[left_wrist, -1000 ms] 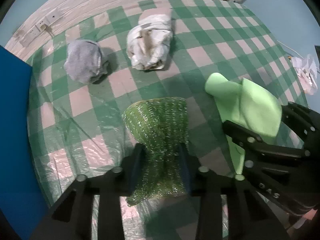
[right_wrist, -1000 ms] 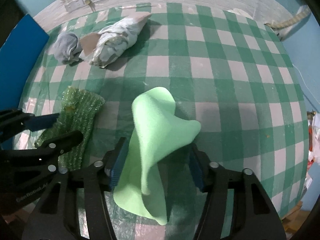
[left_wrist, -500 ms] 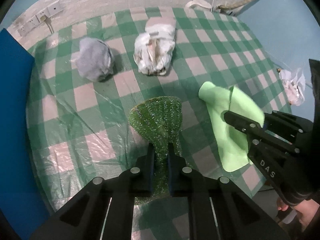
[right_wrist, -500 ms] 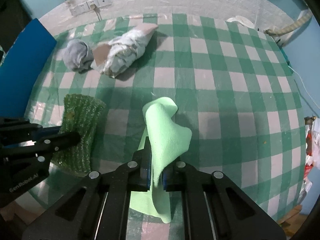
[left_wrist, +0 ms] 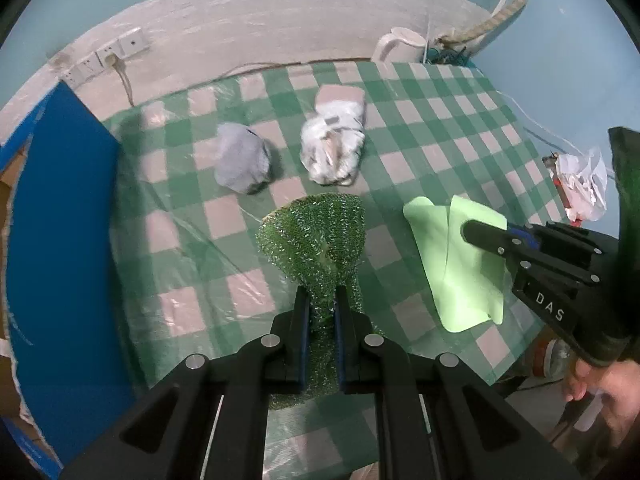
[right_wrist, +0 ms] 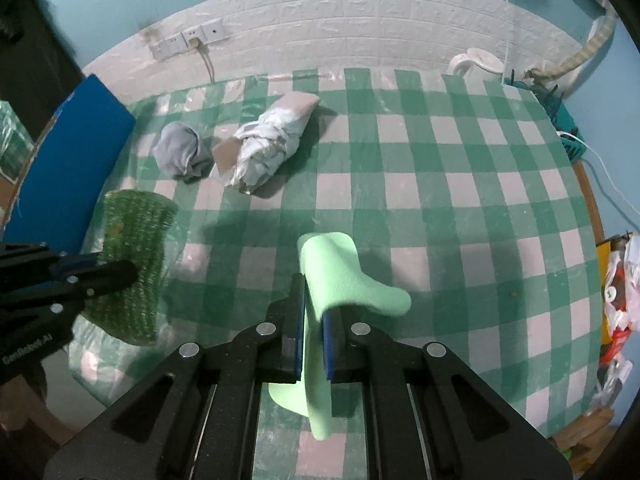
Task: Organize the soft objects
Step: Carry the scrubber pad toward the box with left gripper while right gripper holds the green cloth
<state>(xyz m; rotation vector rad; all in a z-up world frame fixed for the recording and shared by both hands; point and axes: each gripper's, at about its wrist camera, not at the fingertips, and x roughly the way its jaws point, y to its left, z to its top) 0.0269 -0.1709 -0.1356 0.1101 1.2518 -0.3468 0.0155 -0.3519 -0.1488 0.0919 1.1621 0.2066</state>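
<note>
While pinched mid-length and raised off checked desk [left_wrist: 460, 128] | left hand-held gripper [left_wrist: 320, 312] clamped on green mesh scrubber cloth [left_wrist: 316, 232] | right hand-held gripper [right_wrist: 314, 320] clamped on light green cloth [right_wrist: 340, 276] | both light, limp, draping; probably better gripped near an edge.

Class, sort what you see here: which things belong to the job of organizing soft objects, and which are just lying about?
Belongs to the job:
- sparkly green cloth, pinched in the left gripper
- light green cloth, pinched in the right gripper
- grey bundle
- white wrapped bundle

Just lying about:
- blue board
- white jug
- wall sockets
- crumpled plastic bag
</note>
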